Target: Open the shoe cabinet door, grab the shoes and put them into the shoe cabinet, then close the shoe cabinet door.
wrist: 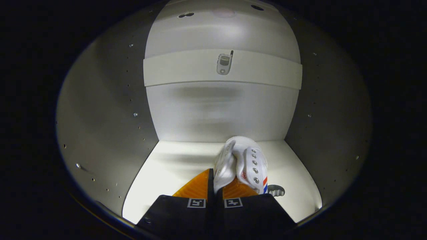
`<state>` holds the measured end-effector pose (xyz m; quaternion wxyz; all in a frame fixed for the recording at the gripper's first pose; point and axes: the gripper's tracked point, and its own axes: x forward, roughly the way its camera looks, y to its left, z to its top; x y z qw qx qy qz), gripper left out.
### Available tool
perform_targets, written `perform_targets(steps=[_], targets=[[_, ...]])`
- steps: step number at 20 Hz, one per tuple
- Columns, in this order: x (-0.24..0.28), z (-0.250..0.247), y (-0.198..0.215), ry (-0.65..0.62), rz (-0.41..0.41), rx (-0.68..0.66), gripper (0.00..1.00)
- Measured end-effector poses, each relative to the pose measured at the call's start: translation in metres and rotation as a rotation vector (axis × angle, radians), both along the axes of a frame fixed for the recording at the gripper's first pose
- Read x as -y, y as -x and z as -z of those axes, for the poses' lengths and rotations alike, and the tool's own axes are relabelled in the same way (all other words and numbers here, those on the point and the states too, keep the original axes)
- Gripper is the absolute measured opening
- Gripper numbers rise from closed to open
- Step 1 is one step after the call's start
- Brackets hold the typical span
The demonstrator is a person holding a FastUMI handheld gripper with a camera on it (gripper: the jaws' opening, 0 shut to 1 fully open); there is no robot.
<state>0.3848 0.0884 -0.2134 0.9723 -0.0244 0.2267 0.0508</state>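
Inside the shoe cabinet (100, 110), the gripper (215, 181) was clamped narrow on the white shoes (242, 163), both fingers pressing the near edge of the pair. Shoes sat low over the cabinet's white floor (173, 166), toes toward the far back panel (222, 110). A cross rail (186, 68) with a metal fitting (224, 64) spanned that panel higher up.
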Motion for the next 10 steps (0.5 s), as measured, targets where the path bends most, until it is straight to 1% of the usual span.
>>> perform_targets(steps=[4, 6, 7, 8, 10], targets=[[0.004, -0.001, 0.004, -0.037, 0.025, 0.006, 0.06], [0.009, 0.002, 0.013, -0.032, 0.043, -0.001, 0.06], [0.007, -0.001, 0.016, -0.030, 0.036, 0.020, 0.22], [0.003, -0.001, 0.019, -0.029, 0.028, 0.024, 0.32], [-0.002, -0.002, 0.024, -0.034, 0.024, 0.016, 0.47]])
